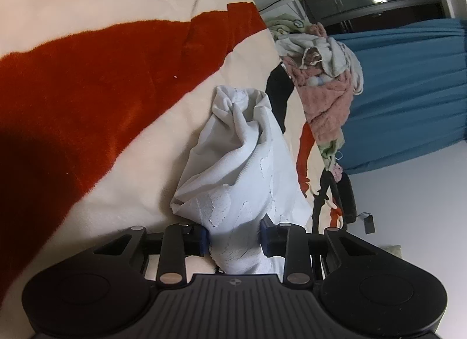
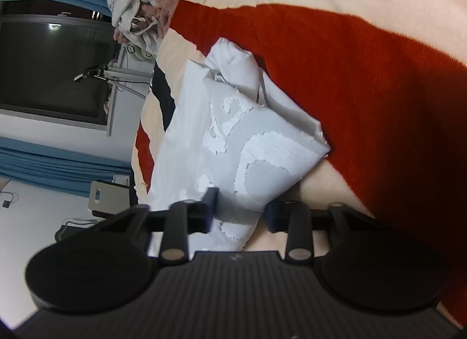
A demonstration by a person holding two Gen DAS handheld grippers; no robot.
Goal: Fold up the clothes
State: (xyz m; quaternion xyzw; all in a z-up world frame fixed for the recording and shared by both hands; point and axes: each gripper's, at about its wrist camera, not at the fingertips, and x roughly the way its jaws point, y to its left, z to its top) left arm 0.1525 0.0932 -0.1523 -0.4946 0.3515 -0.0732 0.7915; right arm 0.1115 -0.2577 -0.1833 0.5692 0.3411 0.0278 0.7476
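Through the left wrist view, the left gripper (image 1: 235, 238) pinches one bunched end of a single pale grey garment (image 1: 233, 146), which sags onto the cream-and-red blanket (image 1: 87, 76) of the bed, with one heap of other clothes (image 1: 324, 82) near the bed's far edge; held by such a thick wad, the cloth could slide out or stay twisted. From the right wrist view, the right gripper (image 2: 240, 212) pinches another part of that same garment (image 2: 233, 140), so two grippers share one piece, and uneven pulling could skew any crease.
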